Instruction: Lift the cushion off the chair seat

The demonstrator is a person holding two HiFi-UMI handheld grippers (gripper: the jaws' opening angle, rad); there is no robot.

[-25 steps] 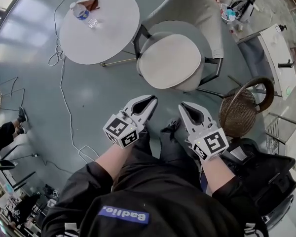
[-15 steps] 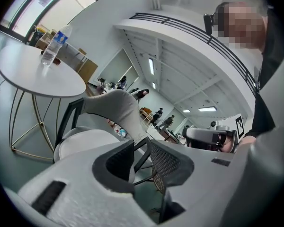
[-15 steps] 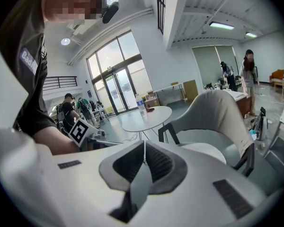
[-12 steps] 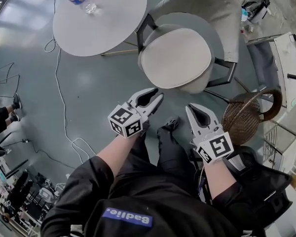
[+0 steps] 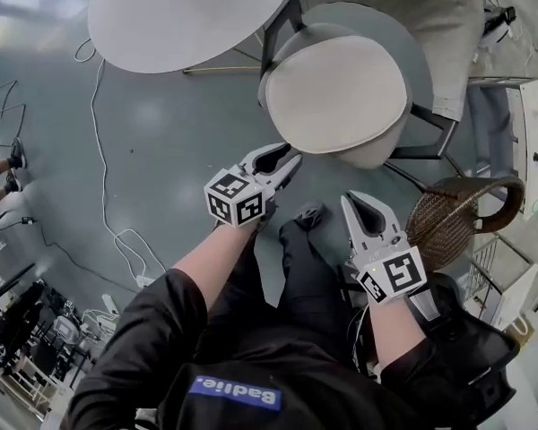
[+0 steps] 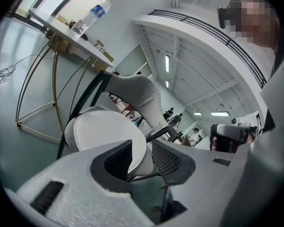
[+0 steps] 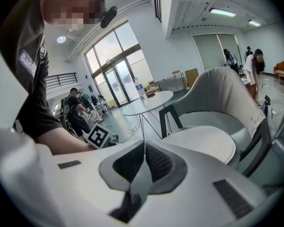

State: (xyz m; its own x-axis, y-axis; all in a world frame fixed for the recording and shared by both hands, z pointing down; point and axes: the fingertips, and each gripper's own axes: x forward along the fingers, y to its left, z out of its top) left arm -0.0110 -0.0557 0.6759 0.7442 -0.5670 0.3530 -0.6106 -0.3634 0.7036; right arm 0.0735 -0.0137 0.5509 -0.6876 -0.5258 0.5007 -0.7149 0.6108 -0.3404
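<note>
A round cream cushion lies on the seat of a grey armchair with black legs; it also shows in the left gripper view as the cushion and in the right gripper view as the cushion. My left gripper hangs just short of the cushion's near edge; its jaws are opening and nothing is between them. My right gripper is lower and to the right, apart from the chair, jaws shut and empty. In its own view the left gripper points at the cushion's rim.
A round white table on thin gold legs stands left of the chair, with a water bottle on it. A wicker chair is at the right. A white cable runs over the grey floor. The person's legs are below the grippers.
Both grippers have sunk and come closer to the chair, which now fills more of the head view. The left gripper's jaws have parted from shut to a clear gap.
</note>
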